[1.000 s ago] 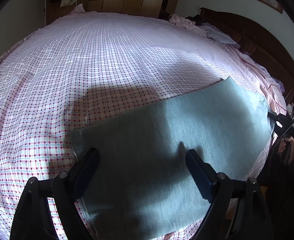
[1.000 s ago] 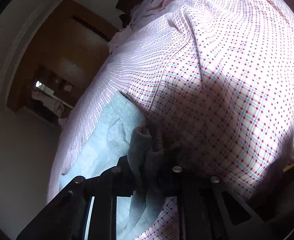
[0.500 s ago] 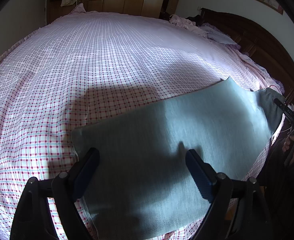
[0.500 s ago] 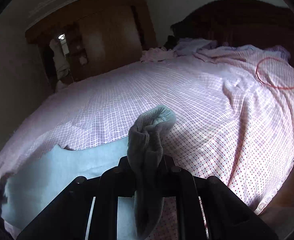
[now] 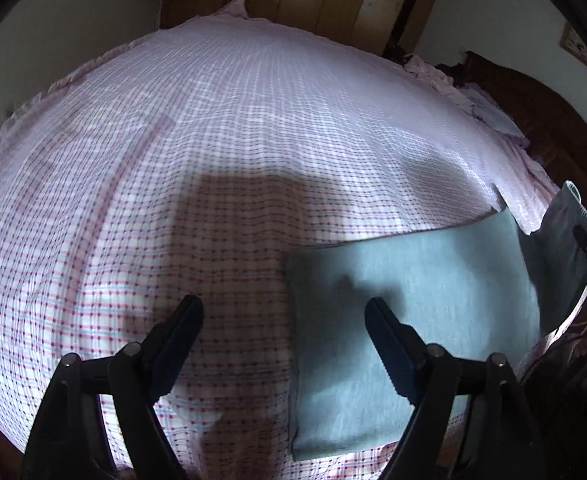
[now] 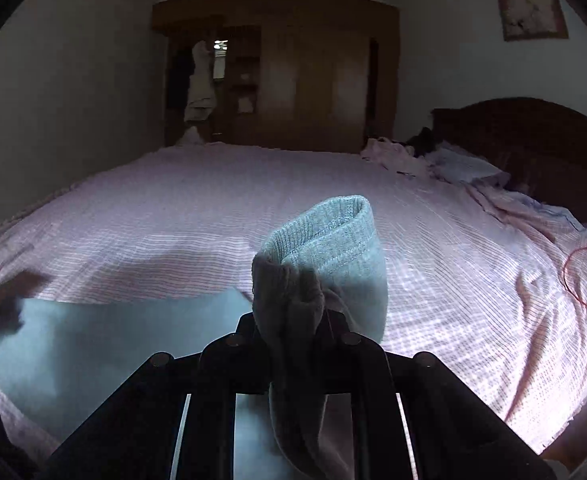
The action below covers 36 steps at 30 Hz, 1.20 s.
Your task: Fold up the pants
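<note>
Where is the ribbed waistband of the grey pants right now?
The ribbed waistband is pinched in the right gripper, raised above the pink checked bedsheet.

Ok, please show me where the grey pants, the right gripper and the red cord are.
grey pants [image 5: 413, 320], left wrist view, flat middle of the cloth.
right gripper [image 6: 293, 320], right wrist view, fingertips pinching the waistband.
red cord [image 6: 573, 280], right wrist view, loop on the bedsheet.

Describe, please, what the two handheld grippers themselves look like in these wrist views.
The left gripper is black, with two angular arms joined by round silvery pivot pins and tipped with long, dark blue pads that look ribbed. The right gripper shows the same black linkage bars and pins, with pale slots between the bars. No cables, markings or sleeves are discernible.
</note>
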### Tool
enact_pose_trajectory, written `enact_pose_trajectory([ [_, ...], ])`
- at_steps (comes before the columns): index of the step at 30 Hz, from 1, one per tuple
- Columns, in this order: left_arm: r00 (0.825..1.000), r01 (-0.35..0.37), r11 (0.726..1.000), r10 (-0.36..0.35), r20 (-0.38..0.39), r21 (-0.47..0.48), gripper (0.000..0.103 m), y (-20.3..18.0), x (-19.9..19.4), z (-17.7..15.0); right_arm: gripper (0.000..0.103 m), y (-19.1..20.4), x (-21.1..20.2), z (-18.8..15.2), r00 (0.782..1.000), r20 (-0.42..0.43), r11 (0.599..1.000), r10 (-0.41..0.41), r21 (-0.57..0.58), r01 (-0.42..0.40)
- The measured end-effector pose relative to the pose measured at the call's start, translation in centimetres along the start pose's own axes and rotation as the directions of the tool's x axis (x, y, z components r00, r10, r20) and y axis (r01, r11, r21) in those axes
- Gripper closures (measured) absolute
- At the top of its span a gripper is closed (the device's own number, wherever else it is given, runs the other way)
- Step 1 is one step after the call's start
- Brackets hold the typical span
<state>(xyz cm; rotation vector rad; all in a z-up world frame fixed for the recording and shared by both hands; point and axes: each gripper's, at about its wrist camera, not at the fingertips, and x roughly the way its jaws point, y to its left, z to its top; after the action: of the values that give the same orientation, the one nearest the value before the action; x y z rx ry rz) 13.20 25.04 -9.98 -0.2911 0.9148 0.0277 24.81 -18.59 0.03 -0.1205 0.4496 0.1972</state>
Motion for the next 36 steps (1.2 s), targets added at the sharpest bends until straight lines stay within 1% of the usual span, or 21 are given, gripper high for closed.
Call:
enact_pose_trajectory([
  [2,1.000,-0.009,0.999,0.009,0.012,-0.036,0.018,1.0,-0.6,-0.2,0.096,3.2,0.5,0.4,0.999,-0.013,0.999,0.033,-0.040,-0.033],
  [4,0.998,-0.025,0.999,0.027,0.052,-0.032,0.017,1.3,-1.2,-0.7,0.096,7.0,0.6,0.5,0.998,-0.013,0.994,0.063,-0.088,-0.063],
  [6,0.998,-0.035,0.999,0.036,0.047,-0.023,0.017,1.6,-1.2,-0.9,0.096,10.5,0.6,0.3,0.996,-0.015,0.988,0.090,-0.128,-0.091],
  [8,0.999,-0.027,0.999,0.027,0.032,-0.019,0.017,1.9,-1.0,-1.2,0.096,14.0,0.3,-0.2,0.993,-0.021,0.979,0.114,-0.170,-0.116],
  [10,1.000,0.005,0.999,-0.004,0.028,-0.040,0.017,2.6,-1.0,-1.3,0.096,17.3,-0.1,-1.0,0.986,-0.040,0.965,0.159,-0.203,-0.164],
  [12,0.998,0.050,0.995,-0.045,0.052,-0.089,0.017,3.8,-1.6,-1.5,0.096,20.8,-0.8,-2.2,0.978,-0.047,0.941,0.201,-0.267,-0.206],
  [13,0.996,0.061,0.991,-0.053,0.068,-0.121,0.017,4.6,-2.0,-1.5,0.096,22.1,-1.2,-2.8,0.977,-0.042,0.929,0.210,-0.302,-0.213],
  [15,0.994,0.064,0.985,-0.049,0.094,-0.163,0.017,5.7,-2.6,-1.8,0.096,25.1,-1.9,-4.0,0.975,-0.042,0.903,0.217,-0.370,-0.217],
  [16,0.994,0.043,0.984,-0.026,0.103,-0.171,0.017,6.0,-2.9,-1.9,0.096,26.1,-2.0,-4.4,0.972,-0.047,0.898,0.229,-0.375,-0.229],
  [18,0.994,0.014,0.985,0.006,0.113,-0.171,0.017,6.1,-3.4,-2.1,0.096,27.8,-2.1,-4.9,0.966,-0.064,0.893,0.249,-0.371,-0.255],
  [21,0.991,-0.004,0.982,0.029,0.130,-0.189,0.017,6.5,-3.8,-2.2,0.096,30.2,-2.2,-6.1,0.970,-0.045,0.884,0.238,-0.404,-0.236],
  [23,0.991,0.012,0.979,0.016,0.132,-0.205,0.017,7.0,-3.9,-2.2,0.096,31.8,-2.2,-6.9,0.973,-0.035,0.867,0.226,-0.447,-0.218],
  [26,0.991,0.029,0.973,0.001,0.131,-0.228,0.017,7.6,-4.3,-2.6,0.096,33.1,-2.0,-8.2,0.977,-0.029,0.844,0.210,-0.500,-0.196],
  [28,0.990,0.035,0.973,-0.003,0.139,-0.229,0.017,7.6,-4.6,-2.8,0.096,33.5,-1.5,-8.9,0.978,-0.043,0.835,0.206,-0.513,-0.199],
  [30,0.990,0.032,0.975,0.000,0.142,-0.222,0.017,6.6,-4.6,-2.8,0.096,33.8,-1.9,-9.4,0.979,-0.015,0.826,0.202,-0.535,-0.179],
  [32,0.990,0.032,0.975,-0.001,0.139,-0.222,0.017,6.4,-4.5,-2.7,0.096,34.0,-2.7,-9.4,0.975,-0.001,0.818,0.221,-0.545,-0.186],
  [34,0.990,0.033,0.974,-0.002,0.138,-0.225,0.017,6.4,-4.7,-2.9,0.096,34.8,-2.9,-9.8,0.974,0.005,0.800,0.227,-0.571,-0.184],
  [36,0.990,0.034,0.974,-0.002,0.141,-0.225,0.017,6.3,-4.8,-2.9,0.096,35.2,-2.6,-10.6,0.973,-0.009,0.787,0.230,-0.587,-0.192],
])
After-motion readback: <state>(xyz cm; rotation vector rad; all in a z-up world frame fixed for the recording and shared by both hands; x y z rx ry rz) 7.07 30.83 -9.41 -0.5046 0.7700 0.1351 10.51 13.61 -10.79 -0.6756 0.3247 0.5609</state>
